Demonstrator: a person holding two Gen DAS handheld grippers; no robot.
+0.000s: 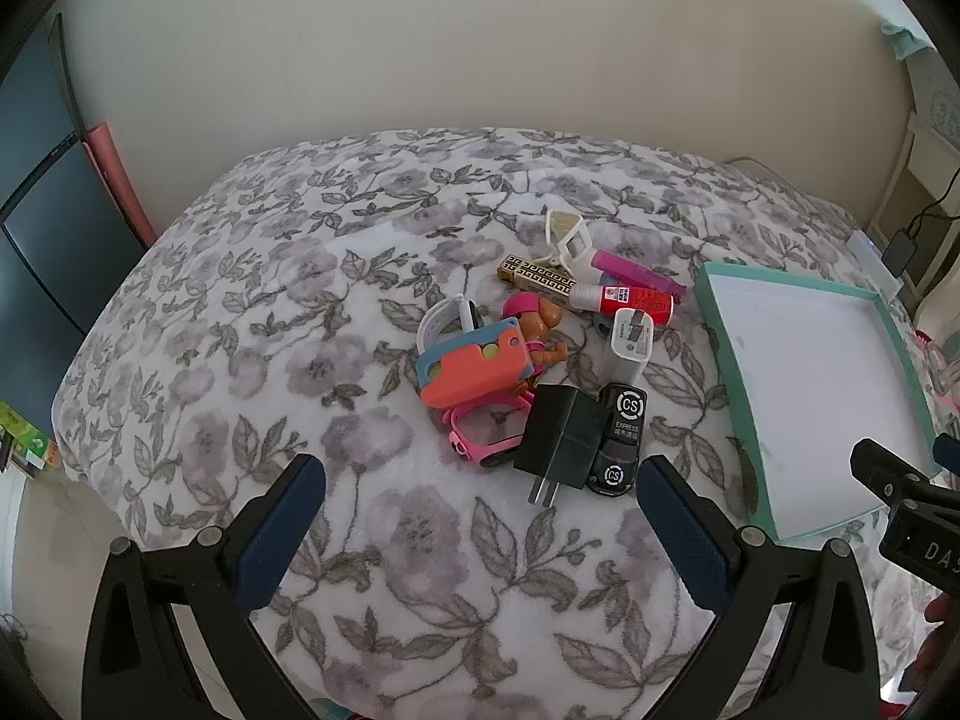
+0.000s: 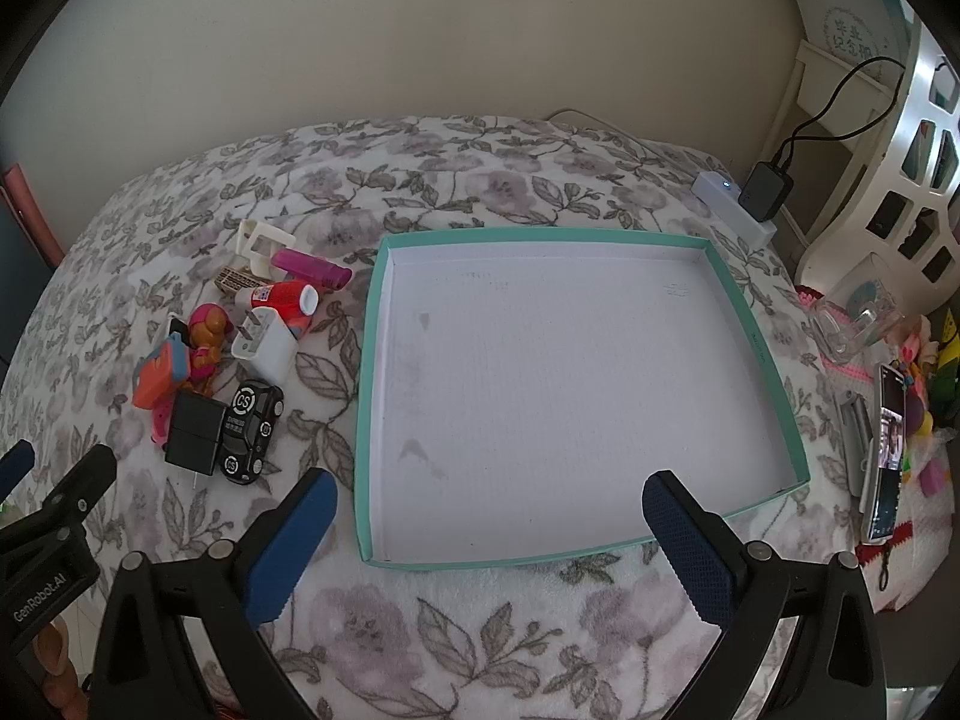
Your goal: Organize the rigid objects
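Floral blanket; black toy car marked "CS EXPRESS", seemingly.

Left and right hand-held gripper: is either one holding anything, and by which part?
Nothing is held. The left hand-held gripper and right hand-held gripper are both open above the floral blanket; the toy pile lies untouched beside the teal tray.

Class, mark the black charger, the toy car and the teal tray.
black charger (image 1: 561,441), left wrist view, on its top face.
toy car (image 1: 621,438), left wrist view, on its roof.
teal tray (image 2: 759,342), right wrist view, on its right rim.
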